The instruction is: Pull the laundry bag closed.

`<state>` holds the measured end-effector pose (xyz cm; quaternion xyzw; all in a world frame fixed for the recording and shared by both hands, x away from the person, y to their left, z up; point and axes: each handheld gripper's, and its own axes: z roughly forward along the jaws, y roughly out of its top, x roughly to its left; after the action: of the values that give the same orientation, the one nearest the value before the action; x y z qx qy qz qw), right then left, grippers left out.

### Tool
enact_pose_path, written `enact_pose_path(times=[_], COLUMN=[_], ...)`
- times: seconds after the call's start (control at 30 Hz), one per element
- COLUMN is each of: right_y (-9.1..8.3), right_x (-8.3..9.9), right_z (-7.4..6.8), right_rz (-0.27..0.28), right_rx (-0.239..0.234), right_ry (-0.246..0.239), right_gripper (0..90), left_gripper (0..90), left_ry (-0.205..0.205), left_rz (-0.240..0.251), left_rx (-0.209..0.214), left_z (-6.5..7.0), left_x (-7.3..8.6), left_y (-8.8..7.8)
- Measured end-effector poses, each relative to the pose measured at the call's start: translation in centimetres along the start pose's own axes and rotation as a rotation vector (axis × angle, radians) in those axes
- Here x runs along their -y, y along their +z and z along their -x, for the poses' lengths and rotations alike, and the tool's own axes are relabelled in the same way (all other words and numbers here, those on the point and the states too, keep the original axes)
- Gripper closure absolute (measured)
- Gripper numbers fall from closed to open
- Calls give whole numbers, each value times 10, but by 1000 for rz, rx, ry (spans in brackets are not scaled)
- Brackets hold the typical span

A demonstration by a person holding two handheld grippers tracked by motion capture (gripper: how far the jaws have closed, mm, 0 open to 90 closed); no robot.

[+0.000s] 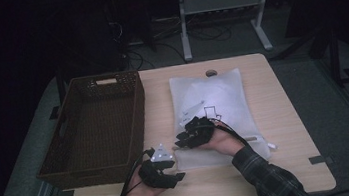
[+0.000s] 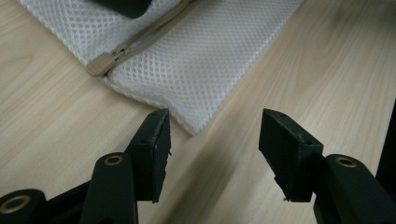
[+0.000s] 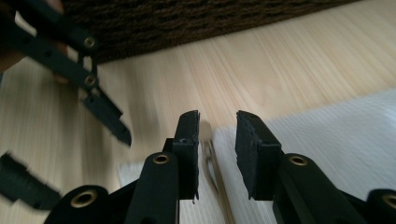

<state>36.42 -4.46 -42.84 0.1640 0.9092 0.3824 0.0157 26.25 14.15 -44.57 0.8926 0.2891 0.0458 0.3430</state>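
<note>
Left gripper (image 2: 214,140) sat with its jaws apart and nothing between them — we saw bare wood in the gap, and the near corner of the white mesh bag (image 2: 196,60) just ahead of the tips, not touched. Right gripper (image 3: 217,140) had its jaws narrowly parted over the bag's zipped edge, the beige zipper line (image 3: 215,179) running up between them; we couldn't tell whether the pads pressed on anything, so we called it ungripped.

Bag position, from the high view: the mesh bag (image 1: 222,92) lay flat mid-table, just right of the brown wicker basket (image 1: 111,88), long axis running away from the person, zipper edge nearest them. Zipper pull (image 2: 100,64) sat at the bag's near-left end, close to the corner the left gripper (image 1: 171,171) faced.

Key relation — the pull lay forward and slightly to the left of the left gripper's tips in its own view, with the zipper running off to the upper right, toward the right gripper (image 1: 187,137), which rested over the bag's near edge. Our read: the left was the nearer one to the pull, the right better placed to pin the fabric. Any unzip would run along that near edge, across the table (image 1: 285,114), so the bag would need holding against the pull direction.
</note>
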Motion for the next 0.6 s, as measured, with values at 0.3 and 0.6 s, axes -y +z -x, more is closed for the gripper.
enact_pose_path(times=[0.3,0.6], right_y=[34,25], right_x=[-9,-7], right_z=[-3,-6], right_rz=[-89,-76], right_rx=[-11,8], right_ry=[-30,-40], right_gripper=[723,798], left_gripper=[432,432], left_ry=[6,4], left_rz=[-2,-13], left_rx=[0,5], left_z=[3,2], left_x=[3,3], left_y=[-1,1])
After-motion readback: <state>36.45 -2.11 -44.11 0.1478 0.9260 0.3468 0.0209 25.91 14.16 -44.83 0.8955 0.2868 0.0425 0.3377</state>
